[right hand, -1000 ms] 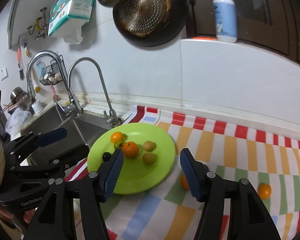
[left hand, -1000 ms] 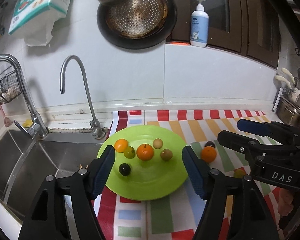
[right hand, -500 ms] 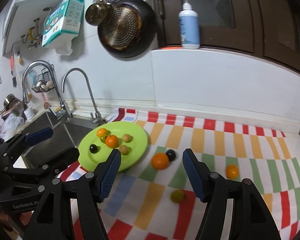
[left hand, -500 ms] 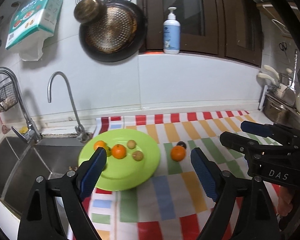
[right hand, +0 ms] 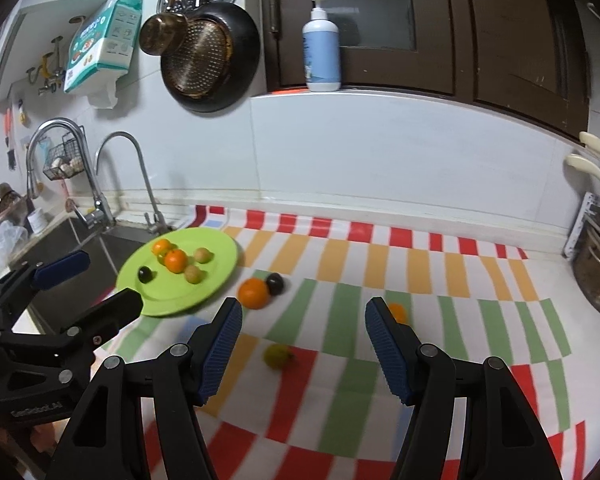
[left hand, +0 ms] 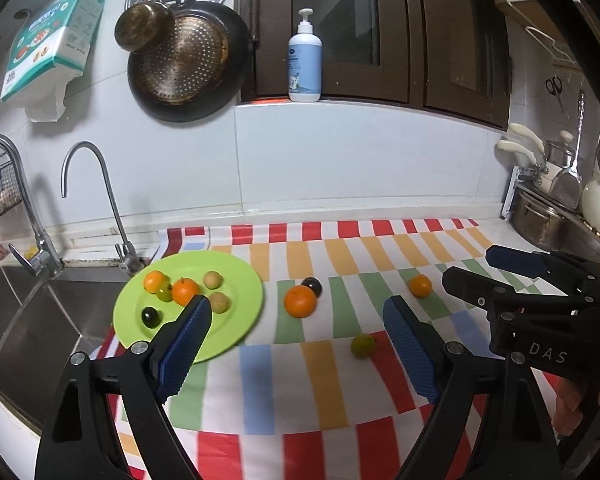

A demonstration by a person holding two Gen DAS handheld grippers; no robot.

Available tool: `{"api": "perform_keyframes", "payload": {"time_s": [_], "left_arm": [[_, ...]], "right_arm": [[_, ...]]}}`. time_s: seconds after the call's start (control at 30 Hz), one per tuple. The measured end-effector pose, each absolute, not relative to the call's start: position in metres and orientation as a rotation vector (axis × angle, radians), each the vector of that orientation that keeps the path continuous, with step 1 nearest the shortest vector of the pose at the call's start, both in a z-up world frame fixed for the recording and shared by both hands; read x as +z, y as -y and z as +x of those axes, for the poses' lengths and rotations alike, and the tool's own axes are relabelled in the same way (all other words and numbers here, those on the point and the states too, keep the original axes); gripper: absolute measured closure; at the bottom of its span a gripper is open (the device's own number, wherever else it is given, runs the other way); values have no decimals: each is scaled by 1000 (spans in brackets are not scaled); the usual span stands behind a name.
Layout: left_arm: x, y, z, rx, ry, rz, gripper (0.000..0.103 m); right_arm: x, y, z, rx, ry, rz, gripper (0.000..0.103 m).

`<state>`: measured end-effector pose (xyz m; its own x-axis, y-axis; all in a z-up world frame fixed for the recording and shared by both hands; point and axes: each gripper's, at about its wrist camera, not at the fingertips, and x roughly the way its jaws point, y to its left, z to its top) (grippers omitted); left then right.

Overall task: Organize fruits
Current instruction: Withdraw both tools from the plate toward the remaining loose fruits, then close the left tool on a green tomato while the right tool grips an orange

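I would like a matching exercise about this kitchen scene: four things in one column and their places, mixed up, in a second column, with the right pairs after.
Things:
1. dark plum
2. pump bottle
3. yellow-green fruit
4. frying pan

Places:
A. standing on the ledge under the dark cabinet doors
B. hanging on the white wall above the sink
C. alone on the striped cloth, in front of the open left gripper
D. on the striped cloth, right behind the large orange

Pairs: 1-D, 2-A, 3-C, 4-B
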<state>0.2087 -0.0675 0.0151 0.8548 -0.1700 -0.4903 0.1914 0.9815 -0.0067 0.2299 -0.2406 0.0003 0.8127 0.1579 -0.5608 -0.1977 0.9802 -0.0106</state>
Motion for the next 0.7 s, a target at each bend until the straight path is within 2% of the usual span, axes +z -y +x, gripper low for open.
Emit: {"api": "perform_keyframes", "payload": {"time_s": [0.4, 0.7], "left_arm": [[-21, 108, 227, -193, -600, 35, 15], [-50, 127, 247, -214, -701, 27, 29]], "right_arm": [[-26, 281, 256, 172, -652, -84, 38], [-52, 294, 277, 169, -712, -87, 38]]}}
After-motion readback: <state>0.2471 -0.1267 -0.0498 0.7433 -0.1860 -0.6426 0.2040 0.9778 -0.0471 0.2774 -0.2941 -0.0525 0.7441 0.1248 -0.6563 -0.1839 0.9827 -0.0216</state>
